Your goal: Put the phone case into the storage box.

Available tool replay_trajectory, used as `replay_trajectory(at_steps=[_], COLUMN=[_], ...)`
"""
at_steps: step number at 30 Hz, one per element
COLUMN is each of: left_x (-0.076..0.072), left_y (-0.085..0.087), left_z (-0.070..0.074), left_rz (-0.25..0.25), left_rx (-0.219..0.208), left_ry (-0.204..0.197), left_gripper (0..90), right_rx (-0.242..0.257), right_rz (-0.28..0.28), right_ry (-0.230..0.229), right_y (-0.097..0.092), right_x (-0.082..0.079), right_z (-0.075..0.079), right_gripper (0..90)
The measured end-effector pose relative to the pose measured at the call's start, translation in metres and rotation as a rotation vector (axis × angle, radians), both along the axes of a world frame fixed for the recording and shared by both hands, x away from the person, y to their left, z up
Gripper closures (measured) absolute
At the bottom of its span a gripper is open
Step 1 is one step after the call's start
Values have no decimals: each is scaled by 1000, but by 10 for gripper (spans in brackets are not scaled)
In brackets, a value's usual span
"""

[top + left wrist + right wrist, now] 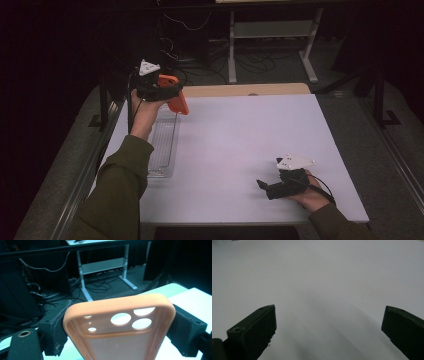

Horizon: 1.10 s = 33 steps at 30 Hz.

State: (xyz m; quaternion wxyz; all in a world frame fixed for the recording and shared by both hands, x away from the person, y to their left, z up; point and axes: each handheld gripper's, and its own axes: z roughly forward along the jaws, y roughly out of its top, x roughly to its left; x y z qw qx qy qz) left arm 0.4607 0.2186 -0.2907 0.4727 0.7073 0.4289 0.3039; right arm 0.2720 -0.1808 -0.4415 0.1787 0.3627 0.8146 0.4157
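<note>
Orange and soft-looking, a phone case [120, 325] sits clamped between the two black jaws of the left hand-held gripper [172, 97], which grips it by its long side edges. Seen from the left gripper view, the case's open inner side faces the camera, its round camera cut-outs near the far end, with the foam pads [56, 325] pressing on either flank. From the high view, the case is held up in the air above the far left corner of the white desk [240, 145], just over the far end of a clear plastic tray [165, 145] that lies flat along the desk's left edge. A green-sleeved forearm [120, 190] reaches up to that gripper. At the near right of the desk, well apart from the case, the right hand-held gripper [262, 186] rests low against the surface, pointing left. In the right gripper view its jaws stand wide and released, bare white desk between them.
</note>
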Motion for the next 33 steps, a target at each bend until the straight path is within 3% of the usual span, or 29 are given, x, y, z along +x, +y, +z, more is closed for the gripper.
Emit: replay_trajectory(at_steps=[12,19,33], left_x=[9,13,25], left_y=[14,21,20], left_z=[-6,-9,-21], left_rz=[101,176,257], left_rx=[-3,20,69], left_ry=[6,17,59], left_gripper=[146,146,145], right_rx=[-1,0,-1], right_rz=[0,0,3], right_ry=[1,2,-1], right_y=[0,0,-1], right_x=[0,0,0], right_z=[0,0,0], right_gripper=[0,0,0])
